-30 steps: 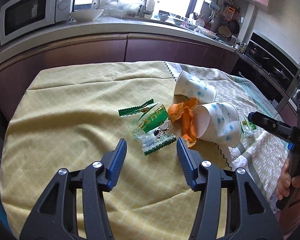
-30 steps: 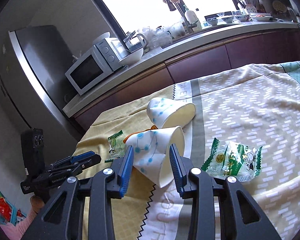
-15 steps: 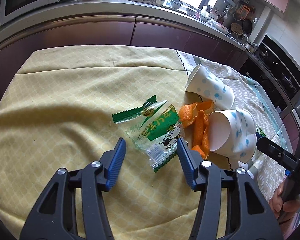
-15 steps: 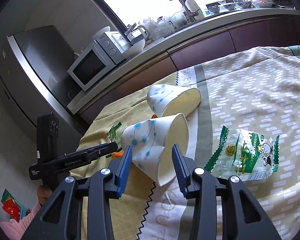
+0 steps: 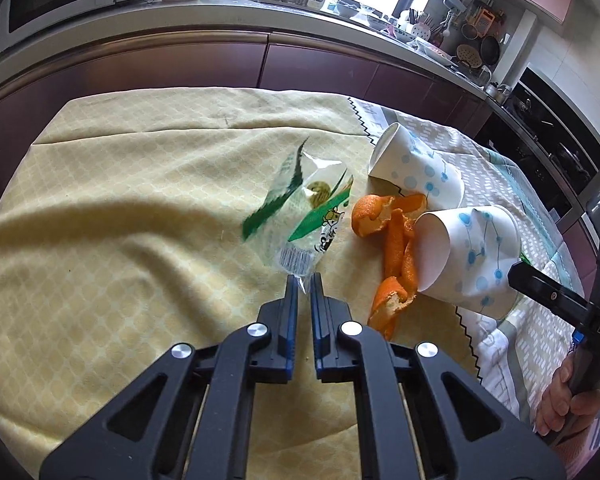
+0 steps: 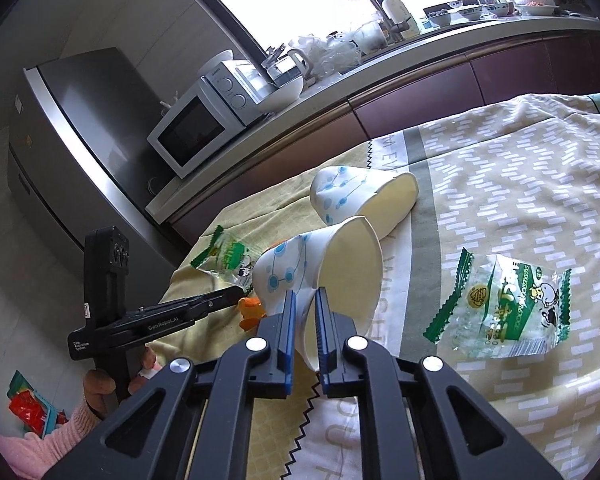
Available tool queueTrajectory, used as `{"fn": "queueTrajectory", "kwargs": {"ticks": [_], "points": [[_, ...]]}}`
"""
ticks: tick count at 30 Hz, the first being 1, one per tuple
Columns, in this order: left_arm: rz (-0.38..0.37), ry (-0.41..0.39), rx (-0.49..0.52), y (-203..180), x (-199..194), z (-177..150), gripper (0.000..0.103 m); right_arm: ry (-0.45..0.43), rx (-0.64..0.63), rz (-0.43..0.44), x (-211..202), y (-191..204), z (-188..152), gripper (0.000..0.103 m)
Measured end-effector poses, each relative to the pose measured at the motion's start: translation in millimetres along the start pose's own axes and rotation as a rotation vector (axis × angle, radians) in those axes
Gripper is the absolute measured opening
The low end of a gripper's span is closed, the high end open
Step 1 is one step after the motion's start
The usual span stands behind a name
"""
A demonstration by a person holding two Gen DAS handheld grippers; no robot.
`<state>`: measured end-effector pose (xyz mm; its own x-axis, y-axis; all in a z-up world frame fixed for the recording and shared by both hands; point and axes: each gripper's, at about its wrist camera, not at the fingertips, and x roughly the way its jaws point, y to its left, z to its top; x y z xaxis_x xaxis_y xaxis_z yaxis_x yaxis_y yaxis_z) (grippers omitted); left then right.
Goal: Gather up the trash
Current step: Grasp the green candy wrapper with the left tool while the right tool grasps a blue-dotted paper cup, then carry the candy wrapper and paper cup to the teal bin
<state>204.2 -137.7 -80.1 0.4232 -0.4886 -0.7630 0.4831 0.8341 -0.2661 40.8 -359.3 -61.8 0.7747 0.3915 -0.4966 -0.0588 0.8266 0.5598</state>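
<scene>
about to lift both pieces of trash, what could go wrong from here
The left gripper pinches only the bottom edge of the wrapper, so the slick film might slip out. The right gripper has crushed the near cup at its wall; it may tear or slide free. Lifting that cup could drag the orange peel beside it.

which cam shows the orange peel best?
Left wrist: the orange peel lies in full view, curling between the wrapper and the cup. Right wrist shows only a small piece behind the cup.
</scene>
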Motion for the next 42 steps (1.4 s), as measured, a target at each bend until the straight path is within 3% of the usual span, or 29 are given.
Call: {"fn": "queueTrajectory", "kwargs": {"ticks": [5,6,8,10,17,19,23,27,29,32,42], "points": [[0.019,-0.025,0.029,-2.5,-10.8,-5.1,0.007,-0.010,-0.007,0.012,-4.9,4.8,-0.4,0.007],[0.025,-0.036,0.039,-2.7,-14.6,-5.5,0.011,-0.012,-0.009,0.014,-6.1,5.8,-0.4,0.007],[0.038,-0.064,0.051,-1.9,-23.7,-4.8,0.029,-0.017,-0.012,0.019,-8.6,7.6,0.4,0.006],[0.050,-0.089,0.047,1.4,-32.0,-2.1,0.037,-0.024,-0.015,0.024,-11.4,8.9,1.2,0.006],[0.093,-0.125,-0.002,23.8,-41.2,18.5,0.045,-0.039,-0.017,0.040,-17.7,7.8,3.7,0.005],[0.093,-0.117,-0.016,32.4,-36.7,26.2,0.051,-0.040,-0.014,0.046,-18.1,6.6,3.6,0.005],[0.074,-0.076,-0.030,43.3,-18.3,35.0,0.052,-0.036,-0.008,0.048,-18.1,4.3,3.2,0.005],[0.033,-0.028,-0.052,50.0,2.1,35.8,0.047,-0.036,0.000,0.049,-18.8,1.8,4.1,0.005],[0.017,-0.030,-0.052,50.5,3.4,34.5,0.033,-0.035,0.000,0.049,-18.8,2.1,4.4,0.005],[0.002,-0.034,-0.047,48.0,3.4,33.4,0.024,-0.035,-0.001,0.052,-17.9,3.7,5.8,0.005],[0.018,-0.093,-0.018,34.5,-26.6,19.9,0.013,-0.047,-0.032,0.071,-17.3,18.7,11.7,0.004]]}}
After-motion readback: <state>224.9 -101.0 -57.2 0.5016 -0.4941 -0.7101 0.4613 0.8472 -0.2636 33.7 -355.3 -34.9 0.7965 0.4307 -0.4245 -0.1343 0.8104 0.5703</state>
